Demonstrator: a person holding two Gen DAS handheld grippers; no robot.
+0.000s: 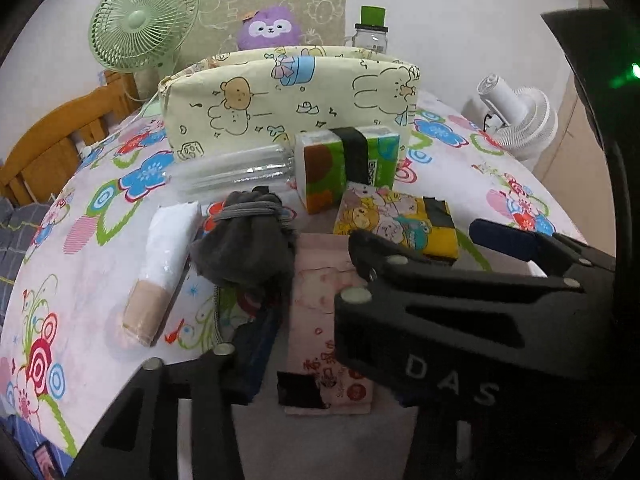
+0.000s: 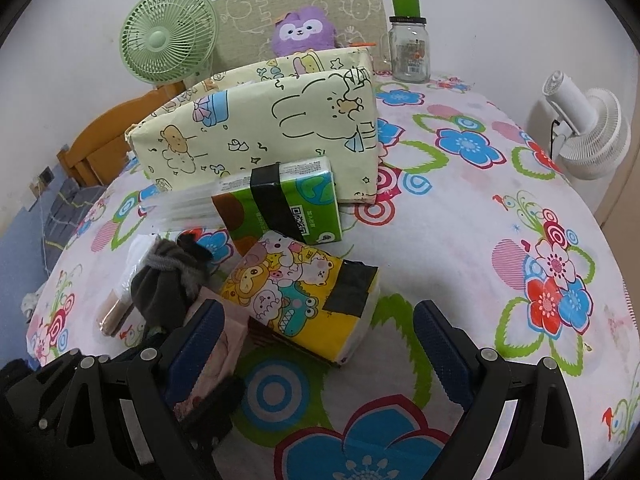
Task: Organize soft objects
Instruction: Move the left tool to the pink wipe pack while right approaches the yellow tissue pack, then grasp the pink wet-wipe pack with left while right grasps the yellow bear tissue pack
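A pale yellow cartoon fabric storage box (image 1: 280,100) (image 2: 256,128) stands at the back of the table. In front of it lie a green tissue pack (image 1: 348,164) (image 2: 288,204), a yellow cartoon tissue pack (image 1: 396,220) (image 2: 304,296), a pink tissue pack (image 1: 320,308) (image 2: 218,344), a dark grey sock bundle (image 1: 248,248) (image 2: 164,284), a white roll (image 1: 164,256) and a clear plastic pack (image 1: 236,172). My left gripper (image 1: 256,360) is open around the pink tissue pack. My right gripper (image 2: 320,352) is open just in front of the yellow pack; its finger (image 1: 504,236) shows in the left wrist view.
A green fan (image 1: 140,20) (image 2: 168,36), a purple plush (image 1: 272,28) (image 2: 304,28) and a glass jar with a green lid (image 1: 372,32) (image 2: 408,44) stand behind the box. A white fan (image 1: 516,116) (image 2: 584,128) is at the right. A wooden chair (image 1: 60,144) stands at the left.
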